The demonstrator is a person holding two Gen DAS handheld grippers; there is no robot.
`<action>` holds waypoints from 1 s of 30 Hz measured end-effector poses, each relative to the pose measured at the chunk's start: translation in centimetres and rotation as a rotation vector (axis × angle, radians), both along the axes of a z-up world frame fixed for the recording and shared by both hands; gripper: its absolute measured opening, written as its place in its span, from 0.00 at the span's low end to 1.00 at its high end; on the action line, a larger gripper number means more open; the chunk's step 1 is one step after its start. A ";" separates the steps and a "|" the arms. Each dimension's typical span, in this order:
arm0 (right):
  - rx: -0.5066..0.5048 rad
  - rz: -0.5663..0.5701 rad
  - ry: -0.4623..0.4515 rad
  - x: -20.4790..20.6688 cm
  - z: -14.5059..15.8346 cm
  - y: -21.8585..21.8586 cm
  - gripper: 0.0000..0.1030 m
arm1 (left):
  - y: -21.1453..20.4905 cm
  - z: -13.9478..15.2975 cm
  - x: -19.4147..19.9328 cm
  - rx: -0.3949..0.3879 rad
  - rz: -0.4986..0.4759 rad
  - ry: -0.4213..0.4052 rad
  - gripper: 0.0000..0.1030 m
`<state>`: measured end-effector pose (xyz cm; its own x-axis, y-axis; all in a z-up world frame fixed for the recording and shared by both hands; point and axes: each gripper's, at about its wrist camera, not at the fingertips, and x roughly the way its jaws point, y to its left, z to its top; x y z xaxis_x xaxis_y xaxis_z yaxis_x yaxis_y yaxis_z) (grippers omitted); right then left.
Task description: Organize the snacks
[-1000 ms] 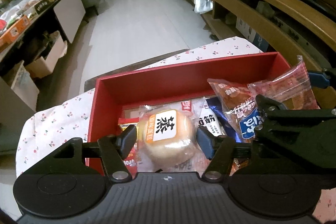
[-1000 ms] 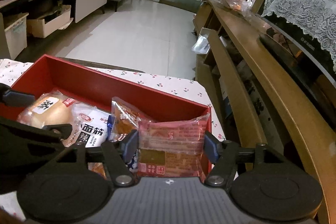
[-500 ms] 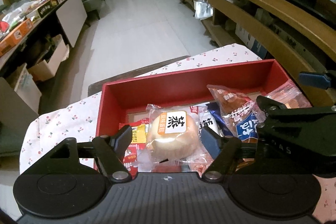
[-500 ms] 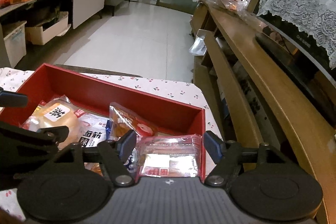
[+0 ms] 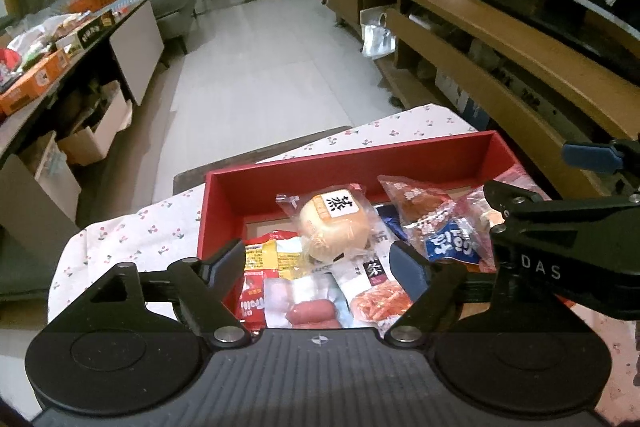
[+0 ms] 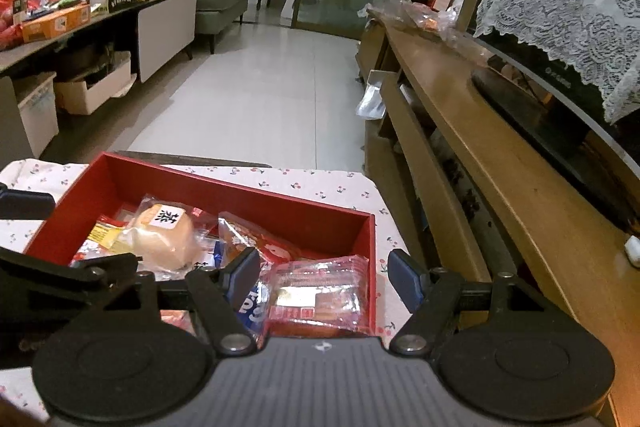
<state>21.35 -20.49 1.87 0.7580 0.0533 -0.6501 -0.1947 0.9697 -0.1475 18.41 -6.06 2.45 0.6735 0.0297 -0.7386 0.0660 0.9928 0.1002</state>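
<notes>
A tabletop (image 5: 132,239) covered in a cherry-print cloth carries a long red box (image 5: 280,183), which sits ahead of and below both pairs of fingers. Inside the box lie the snacks. A round bun in clear wrap (image 5: 334,223), with a bold black character on its label, rests just beyond the left gripper (image 5: 318,263), slightly toward its right finger. A blue and orange snack bag (image 5: 440,223) lies past that right finger. Closer in, between the left fingers, are a yellow and red packet (image 5: 264,267) and a sausage packet (image 5: 308,303).

The right gripper (image 6: 324,275) hangs over the box's right end, above a flat red-printed clear packet (image 6: 320,295) that lies between its fingers, nearer the left one.

Both pairs of fingers are spread wide and hold nothing.

The step looks like a release with both grippers lifting clear. To do it well, raise each gripper straight up so no finger snags the loose plastic wrappers or nudges the box wall beside the flat packet.
</notes>
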 end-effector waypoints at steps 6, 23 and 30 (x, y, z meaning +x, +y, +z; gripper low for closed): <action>0.020 -0.003 -0.002 -1.7 0.7 -0.8 0.85 | -0.2 0.5 -1.4 -0.026 -0.023 0.000 0.83; 0.030 0.007 0.047 -6.0 0.0 -2.3 0.86 | -2.0 -1.0 -5.3 -0.048 -0.126 0.074 0.84; 0.047 -0.009 0.083 -8.9 -0.6 -3.9 0.87 | -3.4 -3.0 -7.7 -0.071 -0.209 0.168 0.84</action>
